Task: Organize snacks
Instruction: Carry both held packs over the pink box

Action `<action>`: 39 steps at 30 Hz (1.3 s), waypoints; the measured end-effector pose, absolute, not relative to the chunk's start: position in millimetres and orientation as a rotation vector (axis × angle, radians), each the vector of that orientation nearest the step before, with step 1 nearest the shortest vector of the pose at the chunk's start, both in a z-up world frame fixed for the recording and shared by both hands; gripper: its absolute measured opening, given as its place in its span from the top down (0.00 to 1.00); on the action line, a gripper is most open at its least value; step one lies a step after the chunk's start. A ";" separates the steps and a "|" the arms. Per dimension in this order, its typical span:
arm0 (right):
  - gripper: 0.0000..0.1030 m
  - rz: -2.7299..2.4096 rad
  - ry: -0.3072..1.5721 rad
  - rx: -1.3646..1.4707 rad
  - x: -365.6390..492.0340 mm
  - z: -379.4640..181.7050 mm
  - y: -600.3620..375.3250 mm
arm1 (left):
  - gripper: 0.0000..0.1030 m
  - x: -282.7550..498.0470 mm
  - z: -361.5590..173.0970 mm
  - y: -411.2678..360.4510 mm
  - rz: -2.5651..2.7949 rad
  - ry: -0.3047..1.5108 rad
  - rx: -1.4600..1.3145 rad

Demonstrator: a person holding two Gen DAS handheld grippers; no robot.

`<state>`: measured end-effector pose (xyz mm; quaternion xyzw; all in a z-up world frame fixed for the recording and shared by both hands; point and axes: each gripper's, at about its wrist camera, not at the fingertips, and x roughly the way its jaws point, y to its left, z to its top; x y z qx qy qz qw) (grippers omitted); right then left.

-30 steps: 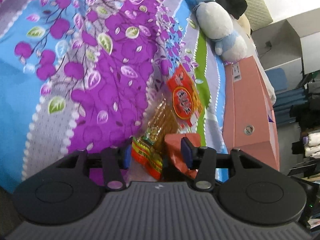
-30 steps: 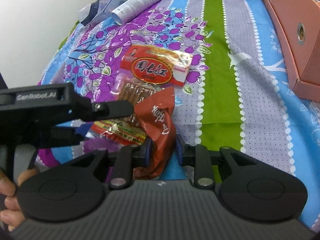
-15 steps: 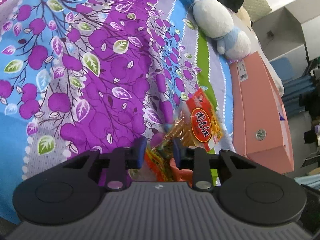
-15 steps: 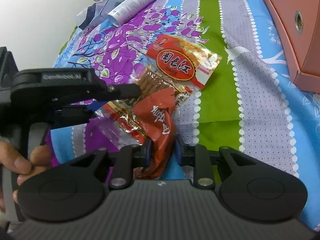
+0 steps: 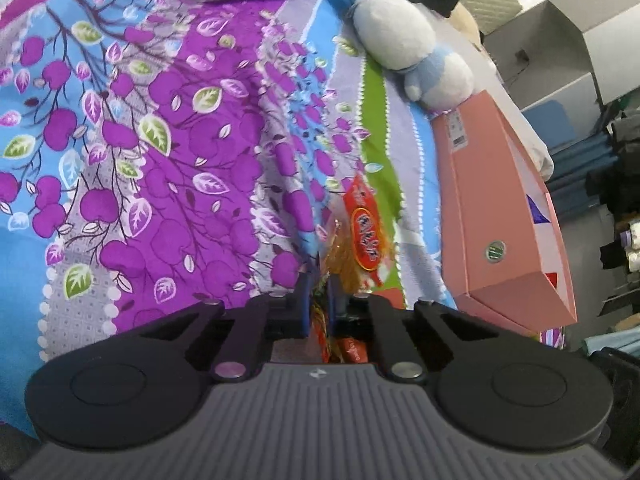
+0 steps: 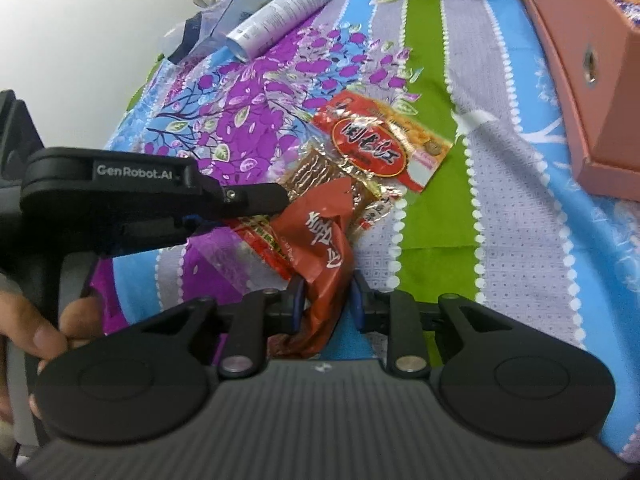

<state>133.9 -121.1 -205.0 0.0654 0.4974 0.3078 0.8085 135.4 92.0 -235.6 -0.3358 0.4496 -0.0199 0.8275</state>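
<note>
On the flowered bedspread (image 6: 520, 240) both grippers meet at a small heap of snacks. The right gripper (image 6: 326, 300) pinches the crumpled dark-red packet (image 6: 324, 248) between its pads, while the left gripper (image 5: 318, 300) is closing its jaws on the edge of the long clear packet with the red label (image 6: 360, 160). A pink box (image 5: 504, 216) lies near, off to the right.

i see a bed under a bedspread (image 6: 516, 240) of purple blossoms, blue and a green stripe. taking that stripe as landmark: a long snack packet (image 6: 372, 156) lies just left of it, a white spray can (image 6: 284, 12) farther left, a pink box (image 6: 580, 80) well right, a plush toy (image 5: 412, 56) at its far end.
</note>
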 end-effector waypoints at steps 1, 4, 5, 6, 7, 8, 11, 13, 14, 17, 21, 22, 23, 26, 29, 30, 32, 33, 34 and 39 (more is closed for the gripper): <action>0.74 0.653 1.062 0.142 132.8 -202.5 -123.5 | 0.92 133.7 -232.6 90.4 -0.042 0.951 -0.709; 0.74 0.628 1.054 0.159 129.1 -195.0 -133.0 | 0.93 127.7 -223.0 84.6 -0.029 0.941 -0.697; 0.74 0.619 1.052 0.166 127.7 -192.3 -136.7 | 0.94 125.7 -219.5 81.6 -0.023 0.940 -0.687; 0.74 0.610 1.046 0.172 126.0 -189.1 -140.9 | 0.94 123.5 -216.0 78.5 -0.020 0.936 -0.673; 0.74 0.602 1.037 0.175 124.3 -185.8 -144.3 | 0.94 120.3 -211.7 75.5 -0.017 0.927 -0.657; 0.74 0.594 1.027 0.177 121.4 -181.9 -147.7 | 0.94 117.3 -207.2 72.2 -0.016 0.918 -0.640; 0.74 0.572 1.004 0.188 114.3 -172.2 -158.6 | 0.94 109.8 -194.0 63.1 -0.014 0.894 -0.608; 0.74 0.554 0.987 0.192 109.6 -166.4 -165.2 | 0.94 105.6 -185.7 59.2 -0.012 0.874 -0.593; 0.74 0.542 0.977 0.189 107.7 -163.6 -167.8 | 0.94 103.4 -180.4 56.7 -0.011 0.862 -0.586; 0.74 0.512 0.948 0.181 104.7 -155.5 -176.0 | 0.94 99.2 -167.7 49.6 -0.017 0.837 -0.563; 0.74 0.479 0.918 0.193 102.6 -145.0 -188.9 | 0.94 97.7 -154.2 41.2 -0.023 0.831 -0.536; 0.74 0.470 0.909 0.196 102.6 -142.6 -191.5 | 0.94 97.3 -150.5 39.5 -0.022 0.825 -0.531; 0.74 0.460 0.900 0.199 102.0 -139.9 -194.0 | 0.94 96.6 -145.4 36.8 -0.021 0.817 -0.520; 0.74 0.439 0.875 0.206 99.9 -129.4 -203.6 | 0.94 97.3 -133.7 29.8 -0.028 0.799 -0.504; 0.74 0.422 0.853 0.208 98.8 -119.5 -209.7 | 0.94 98.1 -120.9 19.7 -0.044 0.782 -0.472; 0.74 0.414 0.844 0.207 98.2 -115.8 -212.8 | 0.94 98.5 -117.8 16.9 -0.049 0.779 -0.466; 0.74 0.403 0.829 0.208 97.6 -110.5 -217.2 | 0.94 99.6 -112.4 11.7 -0.062 0.774 -0.463; 0.74 0.397 0.823 0.209 97.4 -108.1 -219.6 | 0.94 99.9 -109.3 9.0 -0.068 0.770 -0.459; 0.74 0.391 0.817 0.209 98.1 -105.7 -220.4 | 0.94 100.2 -106.9 6.7 -0.072 0.766 -0.457; 0.74 0.373 0.782 0.203 97.3 -92.7 -229.4 | 0.94 102.4 -91.3 -3.9 -0.113 0.745 -0.443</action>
